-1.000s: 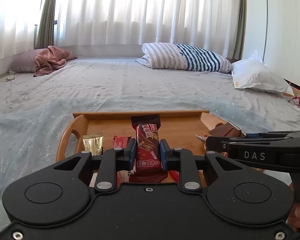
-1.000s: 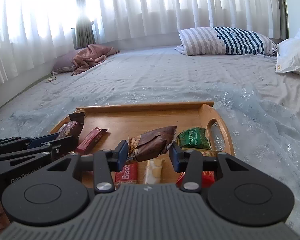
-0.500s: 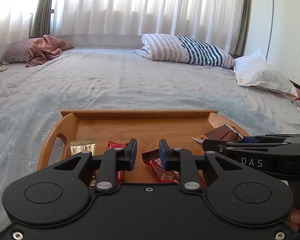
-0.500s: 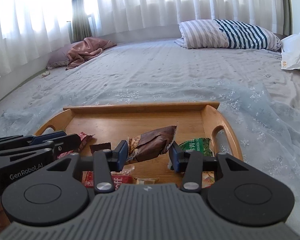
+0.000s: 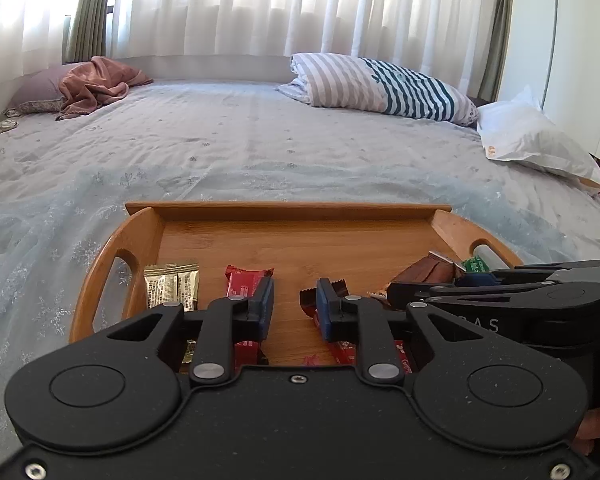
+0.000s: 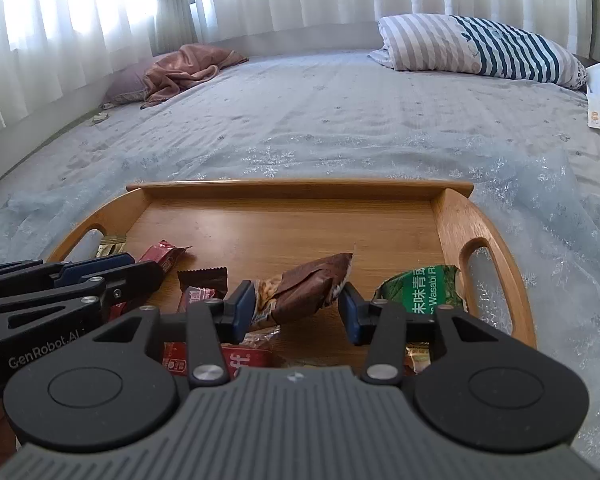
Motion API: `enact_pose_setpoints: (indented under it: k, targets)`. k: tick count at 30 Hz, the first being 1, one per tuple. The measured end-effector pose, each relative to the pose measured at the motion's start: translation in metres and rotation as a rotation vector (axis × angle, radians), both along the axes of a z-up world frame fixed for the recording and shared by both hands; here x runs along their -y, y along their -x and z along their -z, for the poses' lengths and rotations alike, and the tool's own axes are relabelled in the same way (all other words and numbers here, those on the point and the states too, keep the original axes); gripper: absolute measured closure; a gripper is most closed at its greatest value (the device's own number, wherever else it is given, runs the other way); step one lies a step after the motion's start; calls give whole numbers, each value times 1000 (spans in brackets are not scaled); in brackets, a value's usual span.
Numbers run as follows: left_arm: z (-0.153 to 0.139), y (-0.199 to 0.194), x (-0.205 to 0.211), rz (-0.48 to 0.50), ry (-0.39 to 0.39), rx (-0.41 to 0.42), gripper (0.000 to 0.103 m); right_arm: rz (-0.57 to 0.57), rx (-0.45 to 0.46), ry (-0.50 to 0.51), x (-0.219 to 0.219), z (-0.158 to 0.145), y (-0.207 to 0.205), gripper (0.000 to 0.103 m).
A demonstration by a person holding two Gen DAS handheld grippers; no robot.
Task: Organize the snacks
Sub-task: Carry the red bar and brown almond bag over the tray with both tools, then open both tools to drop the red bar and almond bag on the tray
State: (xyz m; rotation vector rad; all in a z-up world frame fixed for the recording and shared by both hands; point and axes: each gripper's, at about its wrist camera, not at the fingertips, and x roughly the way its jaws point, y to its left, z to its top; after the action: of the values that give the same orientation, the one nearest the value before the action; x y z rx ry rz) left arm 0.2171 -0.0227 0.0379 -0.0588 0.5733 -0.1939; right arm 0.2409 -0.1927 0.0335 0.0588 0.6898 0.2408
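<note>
Left wrist view showed the left claw (image 5: pixel 296 308) narrowly apart and empty above the tray (image 5: pixel 292 210) on the bed (image 5: pixel 260 148). A red bar (image 5: pixel 244 282) lay just left of it, a dark bar (image 5: pixel 342 286) behind its right pad. The right claw (image 6: pixel 298 312) was opening, a brown bar (image 6: pixel 312 284) between its pads, touching both. A green packet (image 6: pixel 424 288) lay beside it; the left claw crowded its other side.

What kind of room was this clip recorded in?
A bedroom, most likely. A wide bed fills the view, with a striped pillow near its head and sheer curtains behind it. The wooden tray of snacks sits on the bedcover.
</note>
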Motion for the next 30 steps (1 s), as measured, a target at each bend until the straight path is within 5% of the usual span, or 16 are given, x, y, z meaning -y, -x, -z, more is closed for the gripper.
enact_pose_setpoints:
  k: [8, 16, 20, 30]
  targets:
    - [0, 5, 1, 2, -12, -6, 79, 4, -9, 24, -1, 2, 0, 37]
    - [-6, 15, -5, -30, -4, 10, 68, 12, 3, 75, -7, -1, 3, 12]
    - [-9, 19, -9, -43, 1, 15, 62, 12, 21, 83, -6, -7, 8, 8]
    - [-20, 38, -16, -97, -45, 24, 31, 33, 41, 86, 0, -17, 27, 0]
